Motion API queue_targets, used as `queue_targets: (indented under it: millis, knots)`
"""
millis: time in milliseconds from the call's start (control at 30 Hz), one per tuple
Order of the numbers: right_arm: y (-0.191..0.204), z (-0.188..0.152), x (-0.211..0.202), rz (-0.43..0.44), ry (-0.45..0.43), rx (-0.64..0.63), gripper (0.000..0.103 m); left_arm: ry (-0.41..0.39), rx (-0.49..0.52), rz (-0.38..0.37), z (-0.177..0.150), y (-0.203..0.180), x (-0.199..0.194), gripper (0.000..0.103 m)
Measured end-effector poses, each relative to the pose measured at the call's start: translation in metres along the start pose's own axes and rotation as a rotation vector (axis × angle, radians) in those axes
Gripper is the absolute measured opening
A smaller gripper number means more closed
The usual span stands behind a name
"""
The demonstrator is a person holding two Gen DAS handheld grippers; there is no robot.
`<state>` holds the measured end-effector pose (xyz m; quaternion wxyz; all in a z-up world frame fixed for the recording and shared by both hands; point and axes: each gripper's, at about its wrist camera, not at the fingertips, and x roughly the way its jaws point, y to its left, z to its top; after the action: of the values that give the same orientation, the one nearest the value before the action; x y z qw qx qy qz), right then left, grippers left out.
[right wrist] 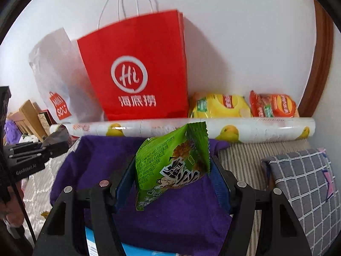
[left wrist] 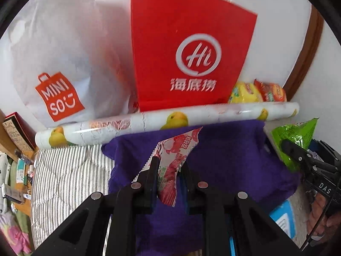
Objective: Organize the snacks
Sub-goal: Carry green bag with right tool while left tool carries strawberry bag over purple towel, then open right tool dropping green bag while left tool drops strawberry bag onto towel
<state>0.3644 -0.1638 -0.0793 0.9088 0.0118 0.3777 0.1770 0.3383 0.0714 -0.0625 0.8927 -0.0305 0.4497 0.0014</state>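
Pinching a red-and-white snack packet (left wrist: pixel 173 166) between nearly closed fingers, the left tool (left wrist: pixel 169 170) hangs over a purple cloth (left wrist: pixel 230 160). To its right, the right tool (right wrist: pixel 172 170) clamps a green snack packet (right wrist: pixel 172 164) above the same cloth. Beyond lies a duck-printed roll (right wrist: pixel 191 129), then a red paper bag (right wrist: pixel 136 72), a white bag (left wrist: pixel 57 59), and yellow (right wrist: pixel 217 106) and orange (right wrist: pixel 275 106) chip bags against the wall.

left wrist: close, faces wall | right wrist: likewise, probably rightward | shared: red bag (left wrist: pixel 187 49) (right wrist: pixel 136 70)

Glossy foil green packet (right wrist: pixel 172 166), matt paper red bag (right wrist: pixel 136 68), purple cloth (right wrist: pixel 170 217).
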Motion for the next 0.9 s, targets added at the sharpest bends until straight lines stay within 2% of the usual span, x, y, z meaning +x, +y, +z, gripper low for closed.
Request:
queue_targets:
  millis: [167,400,900]
  knots:
    - [-0.01,-0.013,0.019,0.011,0.041,0.017,0.067,0.049,-0.01,0.038,-0.007,0.005,0.022,0.017]
    - [-0.016,-0.022,0.03,0.011,0.075,0.027,0.067,0.103,-0.024,0.023,-0.013,0.005,0.04,0.017]
    - [-0.015,-0.031,0.044,0.009,0.135,0.006,0.067,0.137,-0.033,0.017,-0.012,0.007,0.046,0.018]
